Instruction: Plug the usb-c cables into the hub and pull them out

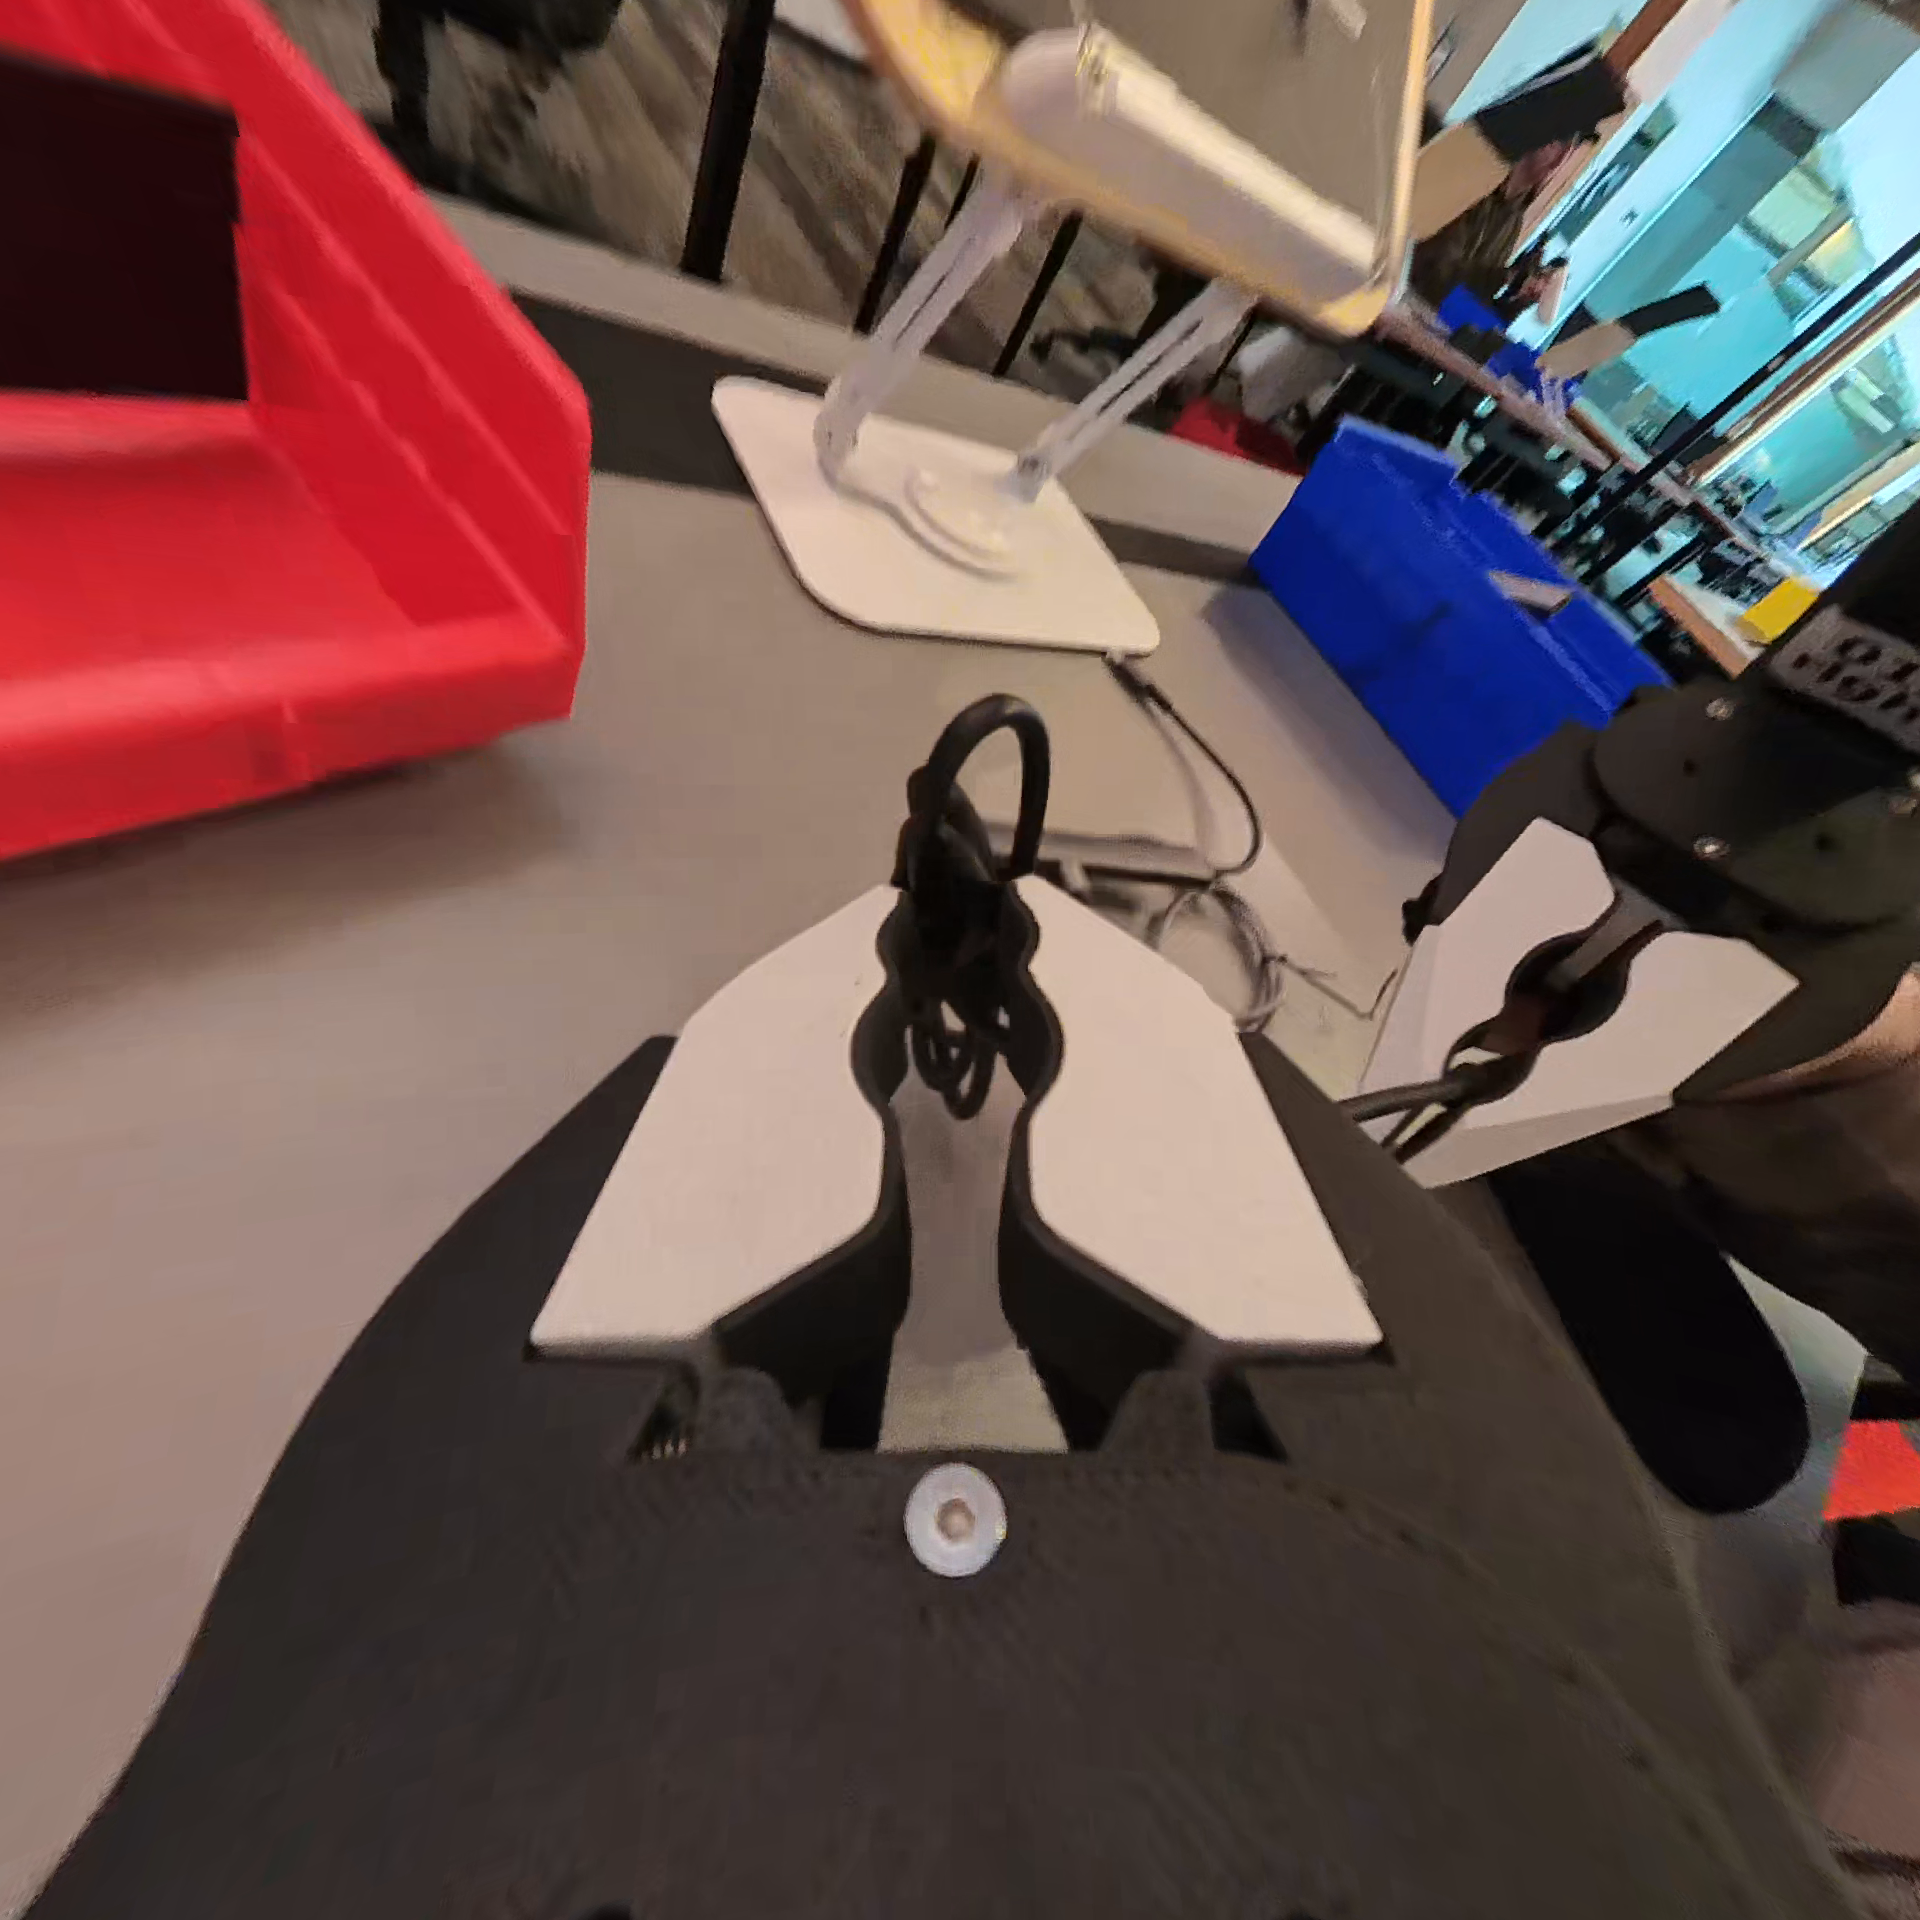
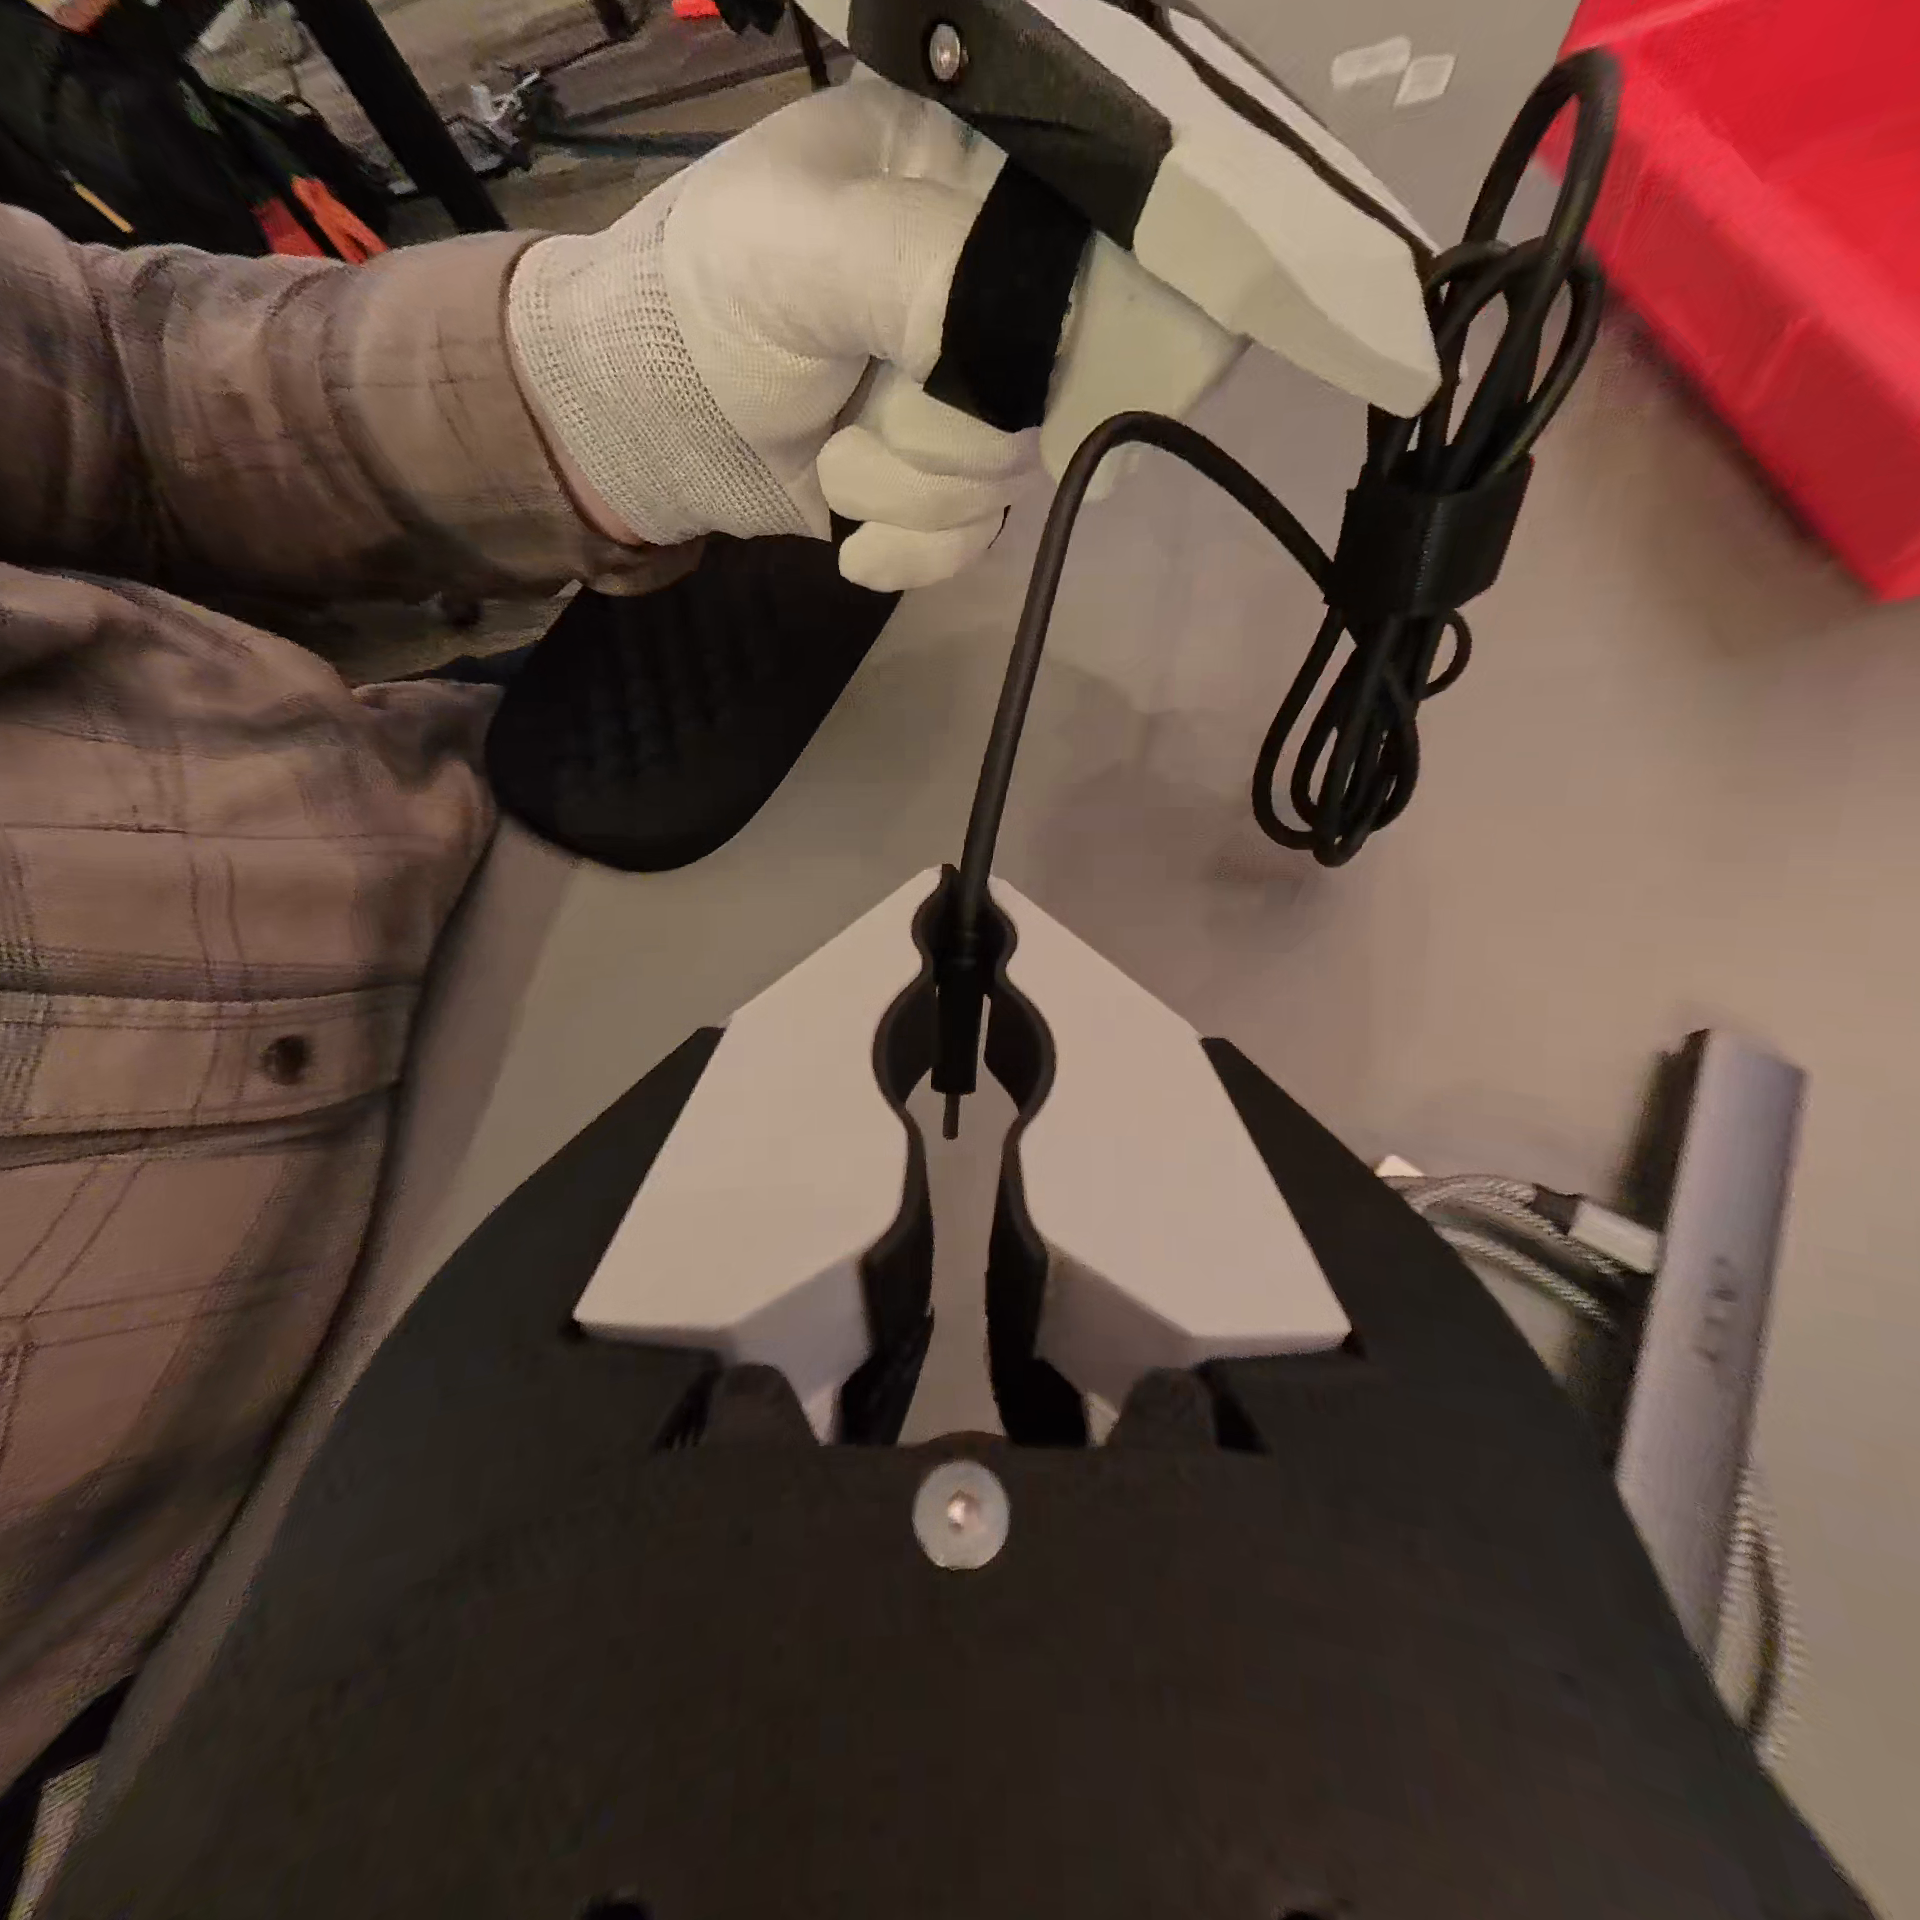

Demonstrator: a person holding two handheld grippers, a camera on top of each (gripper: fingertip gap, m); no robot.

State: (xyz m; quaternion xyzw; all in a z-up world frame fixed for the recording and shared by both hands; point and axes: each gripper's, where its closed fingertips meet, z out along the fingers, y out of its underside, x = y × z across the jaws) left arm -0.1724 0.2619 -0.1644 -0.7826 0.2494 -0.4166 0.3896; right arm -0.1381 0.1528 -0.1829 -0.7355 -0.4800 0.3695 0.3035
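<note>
My left gripper [image 1: 961,894] is shut on a coiled black usb-c cable; a loop [image 1: 1023,748] sticks out past the fingertips. In the right wrist view it [image 2: 1423,343] shows at the top, gripping the bundle's upper loops, and the bundle [image 2: 1434,530], tied with a black strap, hangs above the table. My right gripper [image 2: 961,894] is shut on the cable's free plug end [image 2: 961,1029], with the connector tip pointing back between the fingers. It also shows in the left wrist view [image 1: 1455,1081] at the right. A grey hub [image 2: 1704,1299] with a braided cable lies at the right.
A red bin [image 1: 260,520] stands at the left and a blue bin [image 1: 1434,623] at the back right. A white stand base [image 1: 935,520] sits on the grey table [image 1: 312,1039], with thin wires [image 1: 1226,810] beside it. A gloved hand [image 2: 748,343] holds the left gripper. Left tips to right tips: about 12 cm. Both grippers' tips are roughly 15 cm from the grey hub [image 2: 1704,1299].
</note>
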